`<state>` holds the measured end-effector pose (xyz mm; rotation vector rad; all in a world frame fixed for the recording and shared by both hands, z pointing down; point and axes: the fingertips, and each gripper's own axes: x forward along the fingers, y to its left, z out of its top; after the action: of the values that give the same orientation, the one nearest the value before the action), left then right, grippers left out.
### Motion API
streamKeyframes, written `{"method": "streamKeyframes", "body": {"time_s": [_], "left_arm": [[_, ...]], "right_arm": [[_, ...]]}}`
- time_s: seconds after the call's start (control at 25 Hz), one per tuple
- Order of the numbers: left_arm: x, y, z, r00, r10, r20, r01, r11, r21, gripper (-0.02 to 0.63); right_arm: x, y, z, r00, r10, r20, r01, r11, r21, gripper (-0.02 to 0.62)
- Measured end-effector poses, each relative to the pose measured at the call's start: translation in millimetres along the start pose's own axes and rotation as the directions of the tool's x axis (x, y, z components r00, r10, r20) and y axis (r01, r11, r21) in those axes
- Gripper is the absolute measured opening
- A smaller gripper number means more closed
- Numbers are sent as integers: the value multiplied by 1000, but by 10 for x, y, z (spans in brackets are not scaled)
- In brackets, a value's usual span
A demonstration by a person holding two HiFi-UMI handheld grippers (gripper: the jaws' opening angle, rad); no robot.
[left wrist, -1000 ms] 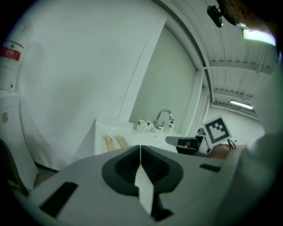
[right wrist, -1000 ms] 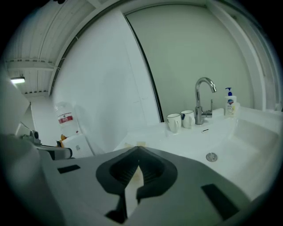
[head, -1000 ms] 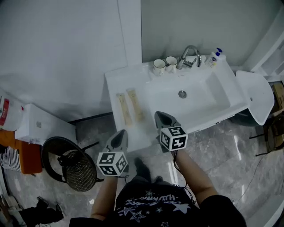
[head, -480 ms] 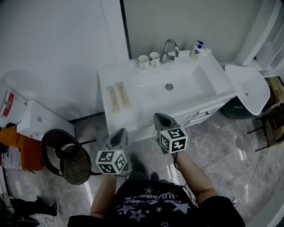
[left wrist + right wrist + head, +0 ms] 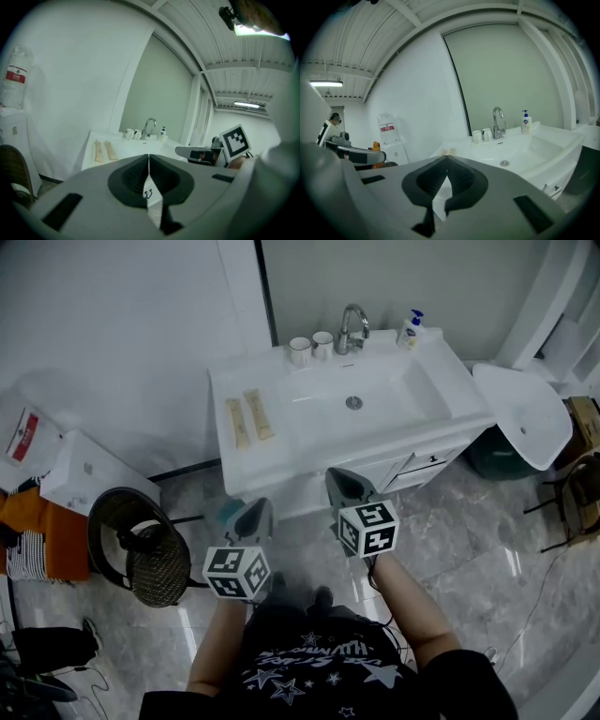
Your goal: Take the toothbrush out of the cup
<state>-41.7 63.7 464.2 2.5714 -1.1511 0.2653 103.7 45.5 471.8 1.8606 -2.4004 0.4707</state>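
Two white cups (image 5: 300, 351) (image 5: 322, 344) stand side by side at the back of the white washbasin counter (image 5: 281, 442), left of the faucet (image 5: 352, 326). I cannot make out a toothbrush in either cup. Both cups (image 5: 476, 136) (image 5: 486, 134) show small and far off in the right gripper view, and one (image 5: 130, 134) in the left gripper view. My left gripper (image 5: 253, 514) and right gripper (image 5: 339, 482) hang over the floor in front of the cabinet, well short of the cups. Both are shut and hold nothing (image 5: 148, 157) (image 5: 446, 159).
Two long beige packets (image 5: 236, 421) (image 5: 258, 413) lie on the counter's left part. A soap bottle (image 5: 410, 329) stands right of the faucet. A black wire basket (image 5: 141, 554) and a white box (image 5: 84, 479) are at the left. A white rounded basin (image 5: 525, 418) stands at the right.
Both grippers have drawn back from the counter's front edge and now hang over the floor. The washbasin sits farther off in the head view. Both grippers have stayed shut.
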Motion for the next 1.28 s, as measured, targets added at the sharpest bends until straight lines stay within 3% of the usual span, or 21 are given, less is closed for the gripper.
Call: {"method": "streamKeyframes", "body": {"time_s": [0.44, 0.76, 1.28], "left_arm": [[-273, 142, 34, 1000, -25, 6, 25, 1000, 15, 20], [-773, 325, -77, 999, -47, -2, 48, 999, 16, 20], [-1526, 251, -369, 991, -130, -26, 131, 991, 35, 19]], "right_arm": [[-56, 414, -87, 1000, -12, -21, 12, 999, -31, 14], [-253, 965, -254, 999, -23, -43, 21, 999, -50, 14], [-816, 1635, -506, 996, -81, -35, 79, 996, -48, 14]]}}
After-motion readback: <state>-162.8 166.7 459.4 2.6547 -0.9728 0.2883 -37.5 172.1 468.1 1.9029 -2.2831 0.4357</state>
